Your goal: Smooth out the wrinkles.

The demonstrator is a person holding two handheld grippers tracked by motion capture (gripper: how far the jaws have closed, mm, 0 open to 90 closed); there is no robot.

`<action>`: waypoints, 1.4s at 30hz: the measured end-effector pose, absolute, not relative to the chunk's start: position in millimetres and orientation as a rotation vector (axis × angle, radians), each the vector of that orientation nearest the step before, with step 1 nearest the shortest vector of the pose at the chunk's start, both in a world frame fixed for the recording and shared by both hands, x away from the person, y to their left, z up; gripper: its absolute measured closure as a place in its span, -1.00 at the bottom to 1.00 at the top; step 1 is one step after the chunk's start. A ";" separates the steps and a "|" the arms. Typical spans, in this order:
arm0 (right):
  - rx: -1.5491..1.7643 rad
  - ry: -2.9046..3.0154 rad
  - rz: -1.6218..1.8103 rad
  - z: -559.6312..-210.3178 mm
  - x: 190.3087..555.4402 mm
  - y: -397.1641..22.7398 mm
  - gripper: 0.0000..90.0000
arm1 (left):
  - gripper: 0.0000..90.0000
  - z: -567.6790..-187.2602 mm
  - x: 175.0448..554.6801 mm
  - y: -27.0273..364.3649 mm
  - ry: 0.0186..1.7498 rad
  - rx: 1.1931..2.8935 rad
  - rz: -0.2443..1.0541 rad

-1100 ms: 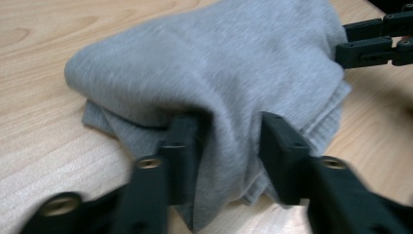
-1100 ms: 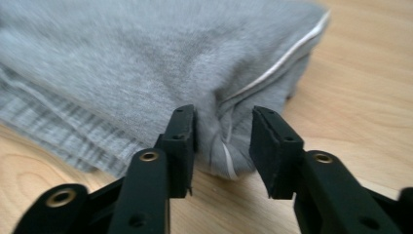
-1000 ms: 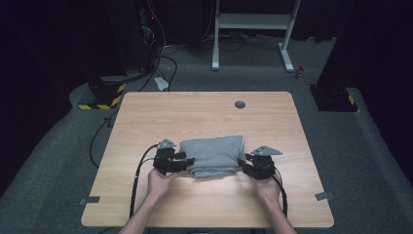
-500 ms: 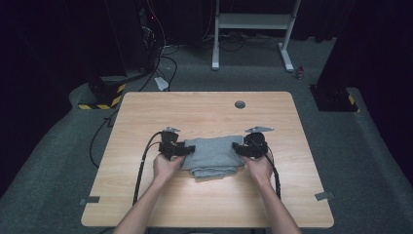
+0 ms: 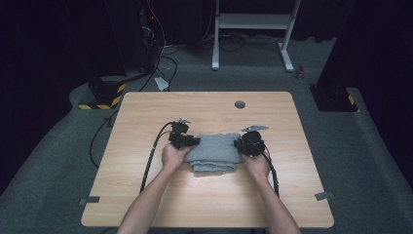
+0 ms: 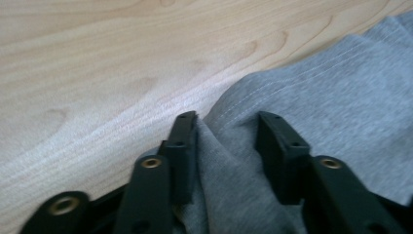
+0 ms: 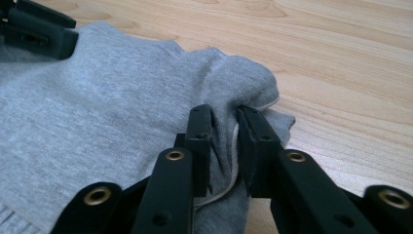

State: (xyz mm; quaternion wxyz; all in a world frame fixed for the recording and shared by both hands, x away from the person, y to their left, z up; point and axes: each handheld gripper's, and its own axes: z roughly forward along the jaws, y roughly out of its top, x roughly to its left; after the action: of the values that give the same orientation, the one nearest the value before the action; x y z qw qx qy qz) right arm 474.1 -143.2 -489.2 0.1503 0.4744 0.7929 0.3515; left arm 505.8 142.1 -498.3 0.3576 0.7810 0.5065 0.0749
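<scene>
Grey knit garment [image 5: 213, 152], folded, at the centre of the wooden table [image 5: 146, 195].
Soft heathered fabric with visible stitch lines lies in a layered stack. The left gripper [image 6: 227, 131] has its jaws parted around a raised ridge; the right gripper [image 7: 225, 124] is clenched on a bunched edge at the stack's right side.

Bare table [image 5: 204, 195] surrounds the grey cloth [image 5: 212, 151].
</scene>
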 end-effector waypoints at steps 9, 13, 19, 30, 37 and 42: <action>1.332 2.269 1.040 -483.9 471.5 -144.8 0.71 | 0.81 -481.3 495.1 147.7 1.215 2.013 0.238; 1.299 2.249 1.062 -477.8 467.3 -145.1 0.73 | 0.83 -467.2 487.1 150.8 1.166 1.967 0.258; 1.285 2.247 1.078 -473.4 463.8 -144.8 0.78 | 0.86 -454.3 479.0 155.8 1.106 1.950 0.264; 1.244 2.231 1.136 -463.3 454.4 -146.5 0.84 | 0.87 -443.4 461.1 160.4 1.024 1.916 0.256; 1.186 2.218 1.183 -458.2 439.2 -148.1 0.85 | 0.87 -439.5 442.5 164.9 0.973 1.881 0.236; 1.149 2.205 1.224 -455.8 424.6 -152.7 0.85 | 0.87 -442.4 429.9 167.3 0.950 1.879 0.222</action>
State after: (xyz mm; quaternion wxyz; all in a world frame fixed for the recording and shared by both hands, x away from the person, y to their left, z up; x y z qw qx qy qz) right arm 424.6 -152.7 -455.8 0.1838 0.4075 0.7821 0.4342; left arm 429.9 167.3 -442.4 0.4900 0.7736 0.3912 0.0915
